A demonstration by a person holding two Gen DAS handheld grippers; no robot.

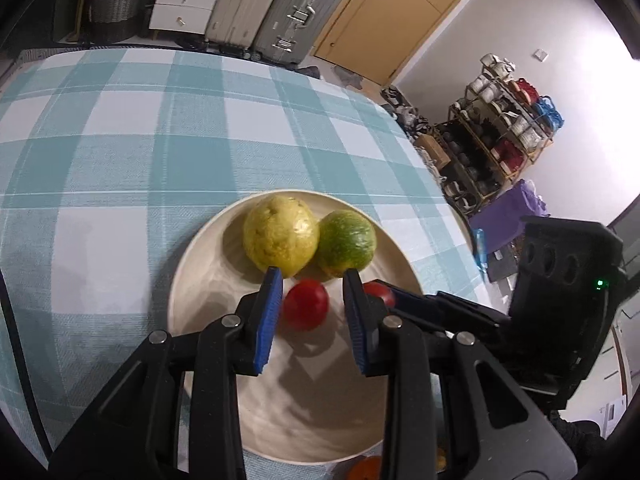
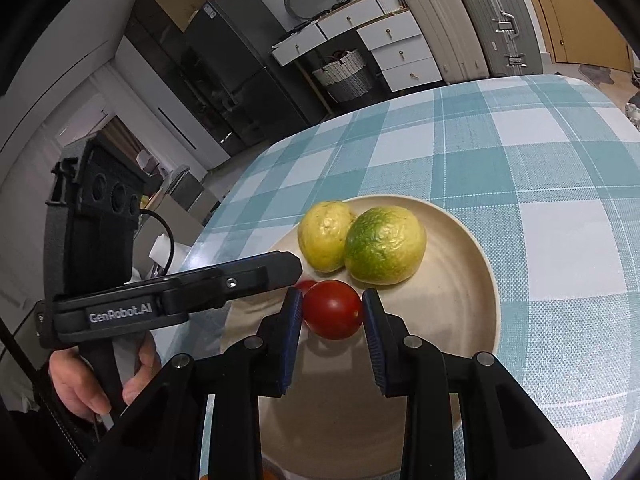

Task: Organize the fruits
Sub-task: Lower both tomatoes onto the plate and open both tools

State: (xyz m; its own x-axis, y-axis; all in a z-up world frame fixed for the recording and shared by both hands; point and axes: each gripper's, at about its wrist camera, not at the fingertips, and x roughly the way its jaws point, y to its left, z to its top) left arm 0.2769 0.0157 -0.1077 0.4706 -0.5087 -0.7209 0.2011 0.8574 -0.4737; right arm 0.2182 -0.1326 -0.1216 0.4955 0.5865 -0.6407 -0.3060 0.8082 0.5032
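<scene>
A cream plate holds a yellow citrus fruit and a green-yellow one side by side. My left gripper is open over the plate, with a red tomato between its fingers, near the left pad. My right gripper brackets a second red tomato; both pads seem to touch it. The left gripper's finger crosses the right wrist view, hiding most of the first tomato.
The plate sits on a table with a teal-and-white checked cloth. An orange fruit peeks out at the plate's near rim. Suitcases and a shelf rack stand beyond the table.
</scene>
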